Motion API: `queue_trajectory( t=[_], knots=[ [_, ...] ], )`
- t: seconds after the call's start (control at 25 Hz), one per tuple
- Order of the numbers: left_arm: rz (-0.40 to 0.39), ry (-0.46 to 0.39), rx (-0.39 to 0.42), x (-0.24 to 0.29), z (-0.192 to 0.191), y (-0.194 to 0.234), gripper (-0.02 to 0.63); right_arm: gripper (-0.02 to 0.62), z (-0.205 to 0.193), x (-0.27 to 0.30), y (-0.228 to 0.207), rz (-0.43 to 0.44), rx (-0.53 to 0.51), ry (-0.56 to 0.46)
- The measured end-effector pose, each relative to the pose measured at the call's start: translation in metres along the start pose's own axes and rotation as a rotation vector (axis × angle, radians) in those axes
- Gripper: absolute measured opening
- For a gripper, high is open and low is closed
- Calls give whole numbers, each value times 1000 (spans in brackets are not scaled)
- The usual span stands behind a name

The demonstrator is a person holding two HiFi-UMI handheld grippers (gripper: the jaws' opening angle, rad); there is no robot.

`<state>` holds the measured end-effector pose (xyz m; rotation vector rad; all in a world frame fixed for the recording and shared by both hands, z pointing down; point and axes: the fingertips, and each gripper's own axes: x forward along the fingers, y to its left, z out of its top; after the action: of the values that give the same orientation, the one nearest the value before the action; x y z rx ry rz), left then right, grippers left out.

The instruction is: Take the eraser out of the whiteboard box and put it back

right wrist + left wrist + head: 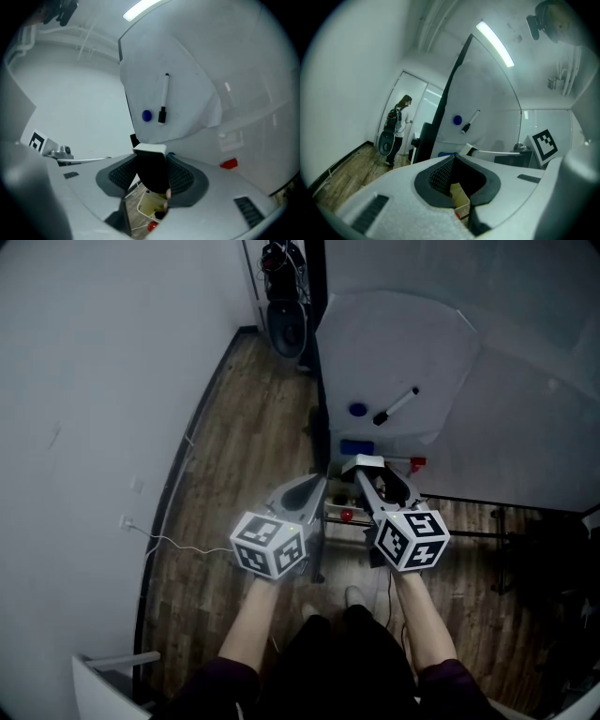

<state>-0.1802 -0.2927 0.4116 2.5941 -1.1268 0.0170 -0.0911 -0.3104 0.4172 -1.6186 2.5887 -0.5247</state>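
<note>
My right gripper (pixel 371 476) is shut on the eraser (pixel 364 463), a black block with a white top, which stands upright between its pads (pixel 180 177). In the right gripper view the eraser (pixel 151 171) hangs above the pale whiteboard box (pixel 149 207), just in front of the whiteboard (pixel 173 70). The box (pixel 339 512) shows below the jaws in the head view, with something red in it. To the left, my left gripper (pixel 316 486) has its jaws drawn together at the tip with nothing in them. Its own view shows that gripper (pixel 456 161) above the box (pixel 461 198).
A black marker (pixel 396 406) and a blue magnet (pixel 357 410) stick to the whiteboard (pixel 403 343). A blue object (pixel 356 446) and a red one (pixel 417 463) sit along its lower edge. The stand's black feet (pixel 478 532) cross the wooden floor. A person with a backpack (pixel 397 126) stands by a far door.
</note>
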Motion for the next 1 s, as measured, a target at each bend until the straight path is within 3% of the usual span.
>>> queue_trajectory(
  t=[0.44,1.0],
  knots=[
    [-34,-92,49,-20,53,-48,5,189,67,-59,19,156,41,-152],
    [-48,-108,93,-34,64,-63,5,189,84,-82,25,176,54,-212]
  ],
)
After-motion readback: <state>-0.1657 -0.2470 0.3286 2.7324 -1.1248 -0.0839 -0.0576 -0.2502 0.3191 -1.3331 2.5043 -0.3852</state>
